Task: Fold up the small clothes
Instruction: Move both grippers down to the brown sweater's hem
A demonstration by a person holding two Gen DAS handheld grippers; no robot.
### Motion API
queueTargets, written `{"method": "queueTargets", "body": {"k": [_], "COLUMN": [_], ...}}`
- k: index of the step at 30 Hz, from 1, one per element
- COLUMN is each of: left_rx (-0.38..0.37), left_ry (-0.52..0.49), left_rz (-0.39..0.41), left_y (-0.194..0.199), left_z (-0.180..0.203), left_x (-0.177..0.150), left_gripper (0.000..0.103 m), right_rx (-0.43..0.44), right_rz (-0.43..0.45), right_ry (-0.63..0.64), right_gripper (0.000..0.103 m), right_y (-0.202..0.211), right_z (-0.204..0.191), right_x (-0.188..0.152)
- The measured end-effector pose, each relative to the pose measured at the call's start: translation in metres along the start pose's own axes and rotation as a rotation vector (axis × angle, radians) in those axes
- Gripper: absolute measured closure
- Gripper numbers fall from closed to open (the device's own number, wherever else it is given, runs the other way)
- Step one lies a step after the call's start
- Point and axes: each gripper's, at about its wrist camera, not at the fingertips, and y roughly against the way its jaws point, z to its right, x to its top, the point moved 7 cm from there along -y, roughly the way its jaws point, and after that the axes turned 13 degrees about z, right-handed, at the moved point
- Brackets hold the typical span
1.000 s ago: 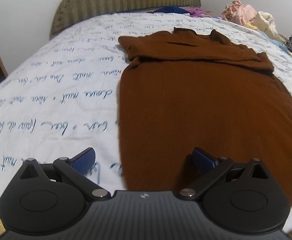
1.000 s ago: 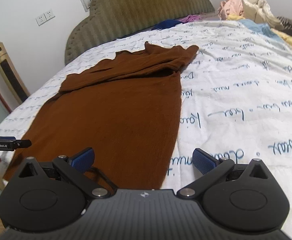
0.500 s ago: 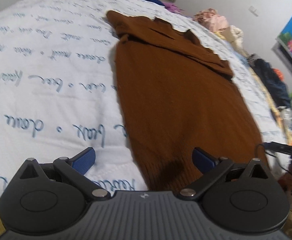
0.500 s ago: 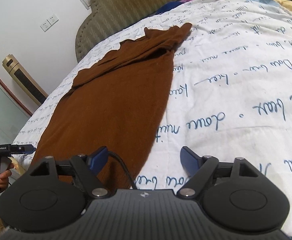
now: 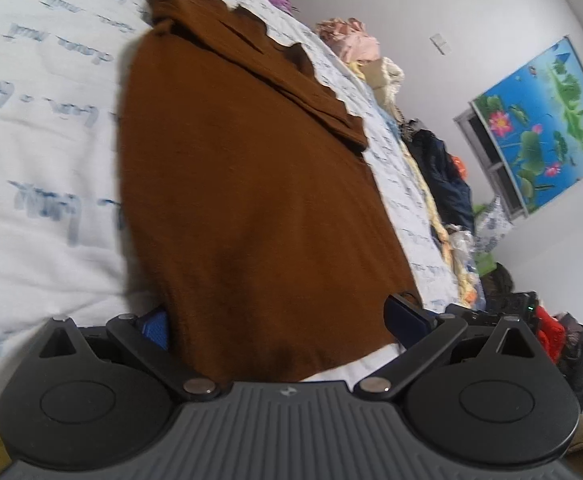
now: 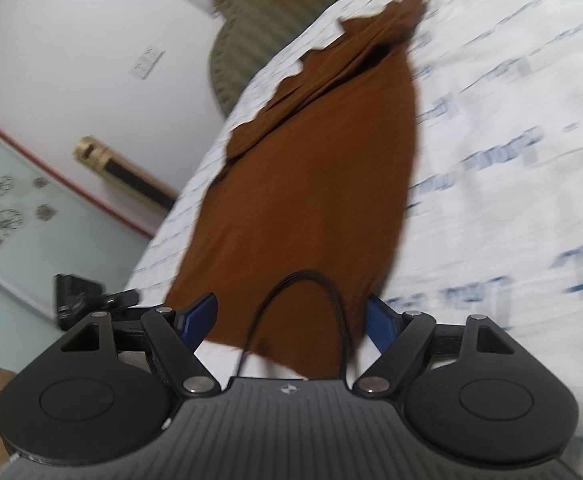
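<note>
Left wrist: your left gripper (image 5: 279, 320) gapes wide, garment (image 5: 251, 184) hem between pads. Right gripper (image 6: 291, 316) likewise. Sheet (image 5: 31, 80) script, 9 o'clock, unreadable.

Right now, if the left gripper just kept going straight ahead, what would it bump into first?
Most likely the brown garment: the open left gripper already straddles its near hem, which lies on the white bedsheet. Depth is hard to judge.

both wrist views sit low at the brown garment's (image 5: 247, 184) hem, looking along it toward the headboard (image 6: 247, 28).
</note>
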Motion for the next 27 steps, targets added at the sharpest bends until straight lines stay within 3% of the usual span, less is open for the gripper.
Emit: {"method": "queueTargets", "body": {"k": [6,10,14,18,20,23,25,27], "left_rx": [-0.015,-0.021,-0.009,0.007,0.015,0.031,0.036,0.041], "left_ry": [0.012,0.015,-0.010,-0.041,-0.058,-0.075,-0.077,-0.079], "left_rz": [0.018,0.030,0.033,0.031,0.028,0.022,0.021,0.019], "left_y": [-0.004,-0.004,-0.003,-0.003,-0.004,-0.005,-0.006,-0.007], "left_z": [0.002,0.002,0.005,0.007,0.009,0.009,0.010,0.010], "left_x": [0.000,-0.001,-0.001,-0.002,-0.002,-0.001,0.000,0.000], "left_gripper": [0.000,0.000,0.000,0.000,0.000,0.000,0.000,0.000], "right_rx": [0.046,0.072,0.008,-0.109,-0.162,-0.173,-0.093,0.074], "right_rz": [0.035,0.041,0.037,0.050,0.111,0.272,0.362,0.454], "right_ry": [-0.139,-0.168,-0.108,0.053,0.134,0.205,0.209,0.147], "right_gripper": [0.026,0.025,0.024,0.017,0.008,0.002,0.002,0.002], "right_y": [0.003,0.003,0.004,0.015,0.026,0.049,0.064,0.081], "right_z": [0.011,0.011,0.008,-0.002,-0.010,-0.024,-0.035,-0.044], "right_x": [0.007,0.009,0.015,0.024,0.034,0.051,0.061,0.068]}}
